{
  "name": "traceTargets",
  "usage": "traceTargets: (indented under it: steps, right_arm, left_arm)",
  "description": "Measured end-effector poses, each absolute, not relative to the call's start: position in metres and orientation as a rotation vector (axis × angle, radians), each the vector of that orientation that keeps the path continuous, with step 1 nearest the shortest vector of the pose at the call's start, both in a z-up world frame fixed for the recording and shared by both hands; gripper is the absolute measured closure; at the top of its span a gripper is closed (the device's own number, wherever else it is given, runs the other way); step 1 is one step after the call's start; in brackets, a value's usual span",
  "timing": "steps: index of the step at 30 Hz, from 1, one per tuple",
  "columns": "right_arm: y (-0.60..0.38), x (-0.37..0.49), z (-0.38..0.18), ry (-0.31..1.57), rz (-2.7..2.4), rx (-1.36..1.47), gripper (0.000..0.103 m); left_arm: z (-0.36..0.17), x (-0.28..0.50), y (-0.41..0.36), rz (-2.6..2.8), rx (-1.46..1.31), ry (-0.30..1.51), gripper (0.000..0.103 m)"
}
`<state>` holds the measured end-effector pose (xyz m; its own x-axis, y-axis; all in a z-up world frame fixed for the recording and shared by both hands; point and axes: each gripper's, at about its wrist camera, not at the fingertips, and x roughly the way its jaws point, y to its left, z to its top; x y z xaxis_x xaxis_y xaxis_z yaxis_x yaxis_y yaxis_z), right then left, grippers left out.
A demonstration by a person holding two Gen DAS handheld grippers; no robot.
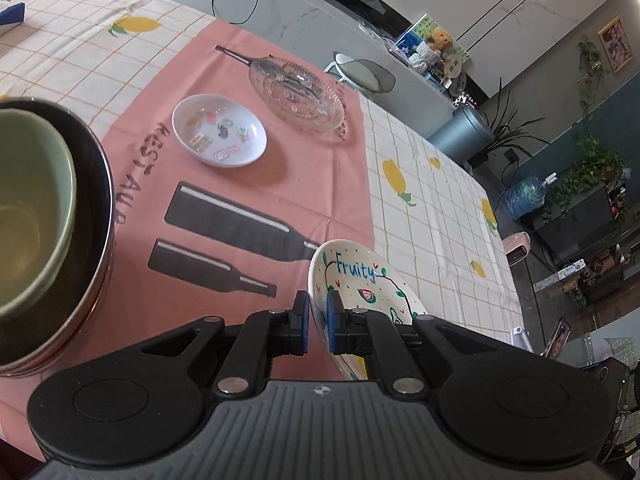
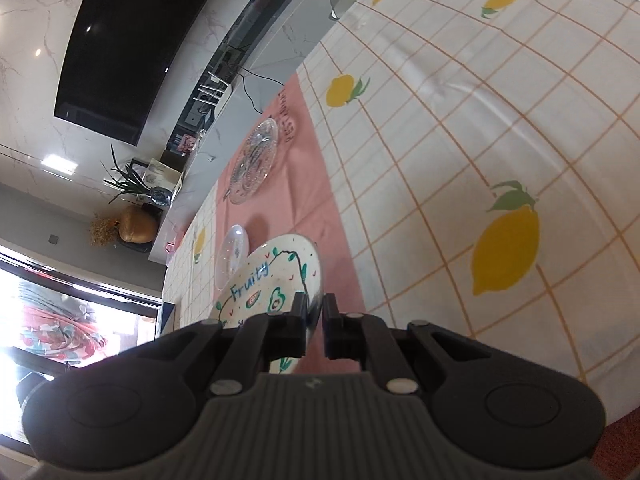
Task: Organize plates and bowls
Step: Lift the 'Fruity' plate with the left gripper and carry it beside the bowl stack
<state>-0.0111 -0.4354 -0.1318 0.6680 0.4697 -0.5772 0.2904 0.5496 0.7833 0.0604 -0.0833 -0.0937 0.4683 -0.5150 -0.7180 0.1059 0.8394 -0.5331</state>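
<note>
1. My left gripper [image 1: 318, 322] is clamped on the rim of the round white ceramic plate with "Fruity" lettering and fruit drawings [image 1: 360, 276], blue pads on either side of the edge. The plate is tilted up over the pink cloth.
2. My right gripper [image 2: 315, 320] is pinched on the same Fruity plate [image 2: 272, 276], on its rim. So both grippers hold this one plate.
3. White checked tablecloth with yellow lemon print [image 1: 432, 208] covers the table; the pink rectangular cloth with black bottle prints [image 1: 240, 184] lies on top of it.
4. Stack at left edge of left wrist view: dark round metal-rimmed bowl [image 1: 94, 208] with a pale green ceramic bowl [image 1: 44, 184] nested inside, standing on the pink cloth.
5. Clear ribbed glass round plate [image 1: 298, 94] sits at the far end of the pink cloth.
6. Small white round dish with colourful sticker-like prints [image 1: 219, 130] sits just beside the glass plate, on its near side, not touching.
</note>
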Motion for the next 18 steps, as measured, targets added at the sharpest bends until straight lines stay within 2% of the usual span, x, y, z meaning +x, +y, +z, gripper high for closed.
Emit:
traceTargets:
  steps: [18]
  right_arm:
    - [-0.422,0.001,-0.163,0.949,0.09,0.932,0.098]
  left_arm:
    - [-0.12,0.052,-0.092,-0.323,-0.329,1.063,0.093]
